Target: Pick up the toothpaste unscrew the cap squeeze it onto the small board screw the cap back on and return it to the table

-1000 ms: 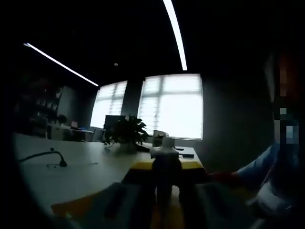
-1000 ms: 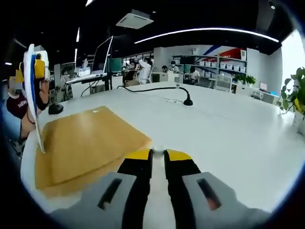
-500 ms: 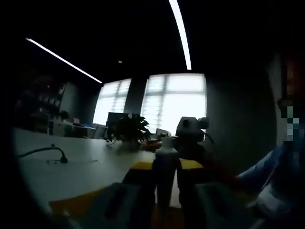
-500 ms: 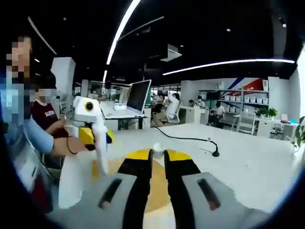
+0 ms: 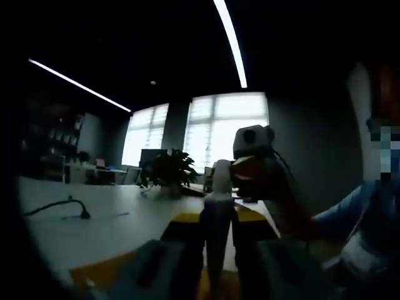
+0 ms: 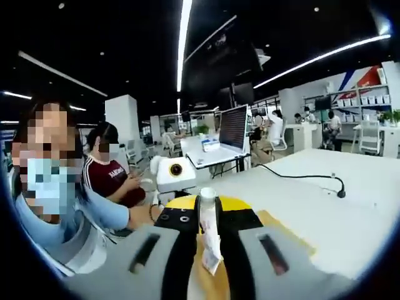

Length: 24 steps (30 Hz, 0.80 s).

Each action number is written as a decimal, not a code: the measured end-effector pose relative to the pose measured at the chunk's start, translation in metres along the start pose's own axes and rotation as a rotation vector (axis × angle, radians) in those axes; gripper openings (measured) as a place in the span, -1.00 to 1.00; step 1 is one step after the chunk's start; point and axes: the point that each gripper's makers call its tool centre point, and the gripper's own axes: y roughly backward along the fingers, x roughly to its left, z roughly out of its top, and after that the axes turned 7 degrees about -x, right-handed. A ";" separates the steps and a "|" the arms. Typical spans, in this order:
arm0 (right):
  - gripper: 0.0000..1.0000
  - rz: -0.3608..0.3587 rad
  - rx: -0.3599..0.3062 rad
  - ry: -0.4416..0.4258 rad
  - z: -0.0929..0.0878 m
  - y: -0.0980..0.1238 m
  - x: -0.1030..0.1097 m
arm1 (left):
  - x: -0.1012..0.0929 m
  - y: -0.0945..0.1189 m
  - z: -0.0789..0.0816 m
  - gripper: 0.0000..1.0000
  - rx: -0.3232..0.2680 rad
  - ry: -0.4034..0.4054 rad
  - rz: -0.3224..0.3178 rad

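Note:
The white toothpaste tube [image 5: 217, 237] stands upright between the jaws of my left gripper [image 5: 215, 215], which is shut on it. My right gripper [image 5: 234, 178] reaches in from the right and sits at the tube's top end. In the right gripper view, my right gripper [image 6: 208, 203] is shut on the small white cap [image 6: 208, 194], which meets the tube [image 6: 210, 244] running down between its jaws. My left gripper [image 6: 178, 215] lies just behind and to the left. The wooden board [image 6: 278, 228] lies on the table below.
The white table [image 6: 350, 212] carries a gooseneck microphone [image 6: 337, 190] and a laptop [image 6: 231, 134]. A potted plant [image 5: 165, 172] stands near the bright windows. A seated person [image 6: 112, 178] is at the left, and a blue sleeve [image 6: 94, 212] is close by.
My right gripper has risen from over the board and come up to the top of the tube. In the right gripper view my left gripper and the tube have drawn close, up to the jaws.

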 end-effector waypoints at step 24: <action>-0.78 -0.022 0.204 0.065 -0.009 -0.007 0.001 | -0.001 -0.002 -0.002 -0.68 0.005 0.010 0.002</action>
